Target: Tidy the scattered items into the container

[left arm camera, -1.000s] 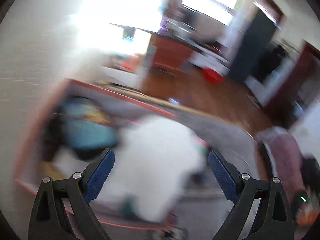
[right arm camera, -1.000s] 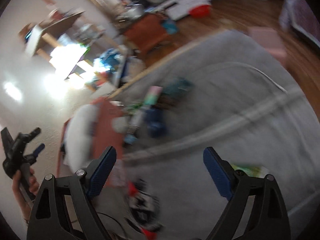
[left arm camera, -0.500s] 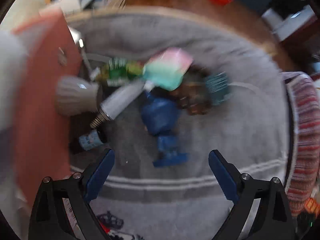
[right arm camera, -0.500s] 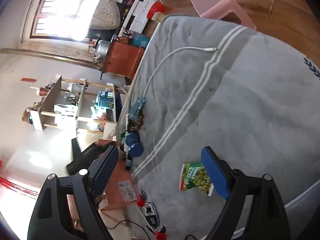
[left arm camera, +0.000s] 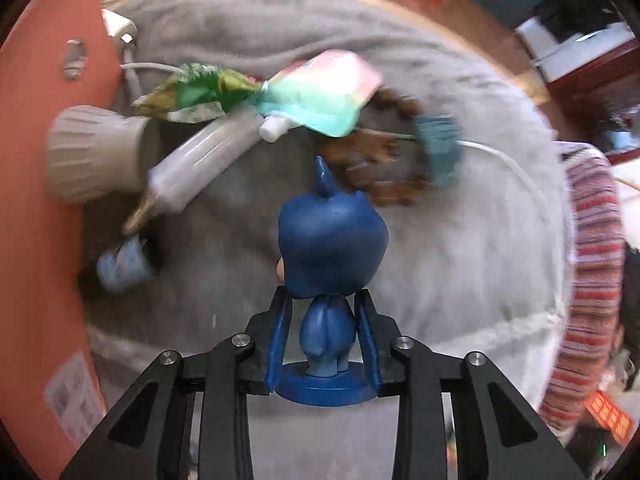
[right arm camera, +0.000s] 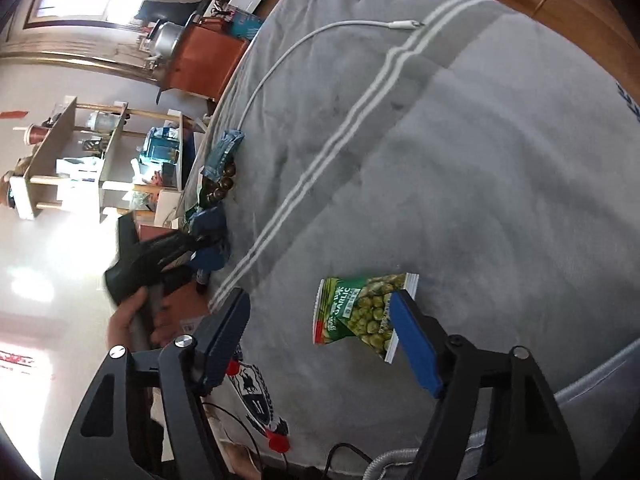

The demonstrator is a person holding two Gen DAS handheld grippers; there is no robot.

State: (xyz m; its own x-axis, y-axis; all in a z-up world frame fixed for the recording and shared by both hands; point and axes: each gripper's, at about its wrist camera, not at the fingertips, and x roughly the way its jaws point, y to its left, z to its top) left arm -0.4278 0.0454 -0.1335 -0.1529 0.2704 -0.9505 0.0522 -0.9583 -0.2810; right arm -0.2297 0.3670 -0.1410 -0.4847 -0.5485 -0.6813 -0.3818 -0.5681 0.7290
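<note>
The left gripper (left arm camera: 322, 336) is closing around the blue figurine's (left arm camera: 330, 256) narrow body for lifting; the right gripper (right arm camera: 320, 340), closing, straddles the pea packet (right arm camera: 360, 312), pads not yet touching.

Open grey blanket (right arm camera: 460, 168) right of the stripes: passable. Obstacles: white cable (right arm camera: 280, 64), pea packet (right arm camera: 360, 312), clutter pile (left arm camera: 240, 120) beside the orange box (left arm camera: 36, 200).

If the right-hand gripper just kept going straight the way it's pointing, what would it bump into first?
Most likely the green garlic pea packet: it lies on the grey blanket just ahead of the right gripper, whose jaws are closing with nothing between the pads yet. Depth is hard to judge, so it might touch blanket first.
</note>
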